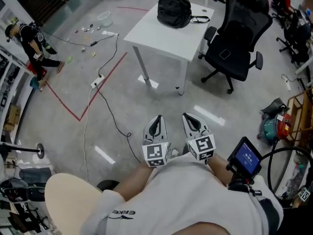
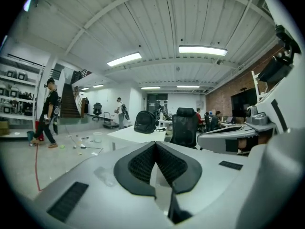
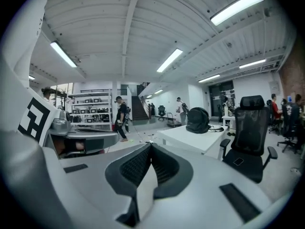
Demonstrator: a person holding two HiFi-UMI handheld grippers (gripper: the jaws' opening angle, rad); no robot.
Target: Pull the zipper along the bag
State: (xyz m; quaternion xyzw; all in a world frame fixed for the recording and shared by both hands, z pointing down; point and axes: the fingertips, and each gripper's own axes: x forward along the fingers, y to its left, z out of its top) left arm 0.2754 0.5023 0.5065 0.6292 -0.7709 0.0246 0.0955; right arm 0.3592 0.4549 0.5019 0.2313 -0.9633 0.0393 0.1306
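Bag (image 1: 174,10) is sitting on the far bench (image 1: 164,39); left hand-held gripper (image 1: 157,121) and right hand-held gripper (image 1: 190,120) are hovering near, jaws pressed together.

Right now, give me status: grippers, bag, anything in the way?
Left gripper, right gripper shut, empty. Bag on table, far ahead, untouched. Cable on floor between.

The zipper on your bag (image 1: 174,10) is too small to tell; the chair (image 2: 184,126) hides one end of the tabletop (image 2: 126,134); your hands are hidden behind the left gripper (image 1: 157,124) and right gripper (image 1: 191,122).
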